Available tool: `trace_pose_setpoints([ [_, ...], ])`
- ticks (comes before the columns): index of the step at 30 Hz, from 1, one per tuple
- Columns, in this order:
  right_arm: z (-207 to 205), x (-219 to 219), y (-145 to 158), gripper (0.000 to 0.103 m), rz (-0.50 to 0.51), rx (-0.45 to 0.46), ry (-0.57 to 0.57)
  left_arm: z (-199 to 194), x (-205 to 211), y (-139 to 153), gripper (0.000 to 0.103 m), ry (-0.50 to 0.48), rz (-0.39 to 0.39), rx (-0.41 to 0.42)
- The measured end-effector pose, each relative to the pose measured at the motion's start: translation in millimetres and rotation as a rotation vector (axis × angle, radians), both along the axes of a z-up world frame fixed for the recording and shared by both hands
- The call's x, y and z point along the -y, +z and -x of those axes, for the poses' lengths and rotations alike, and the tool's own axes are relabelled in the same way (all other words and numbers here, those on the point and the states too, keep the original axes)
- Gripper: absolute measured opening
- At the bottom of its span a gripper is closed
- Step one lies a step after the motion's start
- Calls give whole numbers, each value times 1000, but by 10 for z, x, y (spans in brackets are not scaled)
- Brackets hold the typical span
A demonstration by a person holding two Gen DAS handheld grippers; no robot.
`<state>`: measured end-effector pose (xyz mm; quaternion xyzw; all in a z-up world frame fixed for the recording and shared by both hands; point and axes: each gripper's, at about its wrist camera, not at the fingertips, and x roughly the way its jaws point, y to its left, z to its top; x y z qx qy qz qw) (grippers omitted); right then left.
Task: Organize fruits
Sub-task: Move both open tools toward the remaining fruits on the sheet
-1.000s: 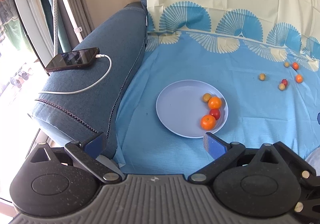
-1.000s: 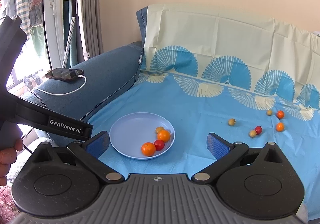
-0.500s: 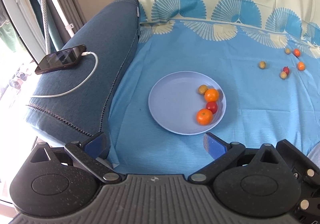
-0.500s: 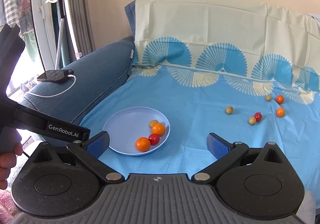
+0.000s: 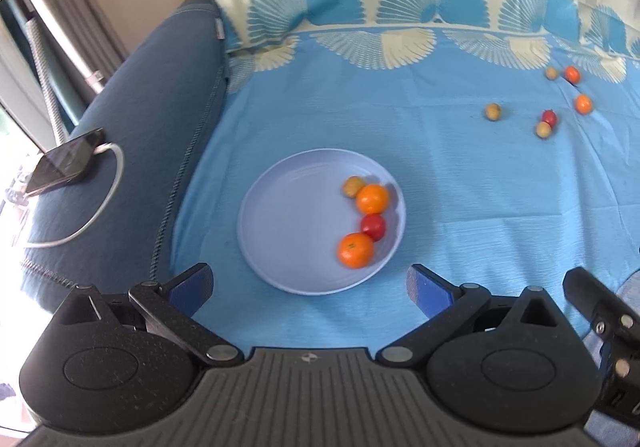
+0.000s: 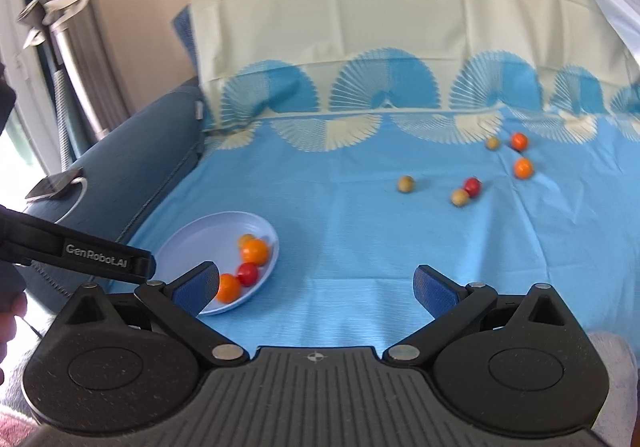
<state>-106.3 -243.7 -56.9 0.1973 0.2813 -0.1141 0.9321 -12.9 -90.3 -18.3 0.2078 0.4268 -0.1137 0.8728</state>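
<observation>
We held both grippers released — left gripper [image 5: 308,283], right gripper [image 6: 316,285] — plate [image 5: 280,219] holding four fruits, loose fruits [image 6: 460,198] at two o'clock.

L wrist cam sits above the sofa's near edge, tilted steeply down, plate [image 5: 280,231] close and centred between its fingers. R wrist cam sits lower and further right, facing more level toward the backrest w/ wall above; plate [image 6: 192,243] at its near left. Both share the blue sheet [image 5: 460,183], plate, scattered fruit [image 6: 460,197] far right, phone [image 5: 60,163] on the left armrest.
</observation>
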Motion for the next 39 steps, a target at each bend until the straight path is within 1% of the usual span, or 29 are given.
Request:
trace_pose_setpoints([
  [6,16,465,-194,102,-28,-30,-132,-203,495,-134,103,-56,0,-50],
  [12,-11,987,-493,102,-44,-87,-258,-540,1146,-382,103,-109,-12,-85],
  [16,-111,1419,-664,102,-25,-109,-353,-823,1619,-550,103,-136,-28,-72],
  [21,-399,1980,-929,102,33,-143,-440,-1225,2229,-824,103,-181,-26,-74],
  [26,-820,2499,-1161,102,93,-139,-472,-1593,2768,-1188,103,-228,-38,-81],
  [28,-1029,2720,-1262,102,110,-140,-476,-1744,2927,-1350,103,-235,-44,-101],
  [33,-1609,3190,-1584,102,121,-168,-418,-2070,3181,-1680,103,-234,-70,-122],
  [36,-1909,3365,-1779,102,133,-191,-387,-2212,3195,-1728,103,-231,-15,-142],
  [38,-2069,3444,-1976,103,121,-246,-368,-2263,3193,-1745,103,-233,7,-154],
  [39,-2066,3384,-2004,102,182,-202,-366,-2279,3172,-1752,103,-226,20,-162],
])
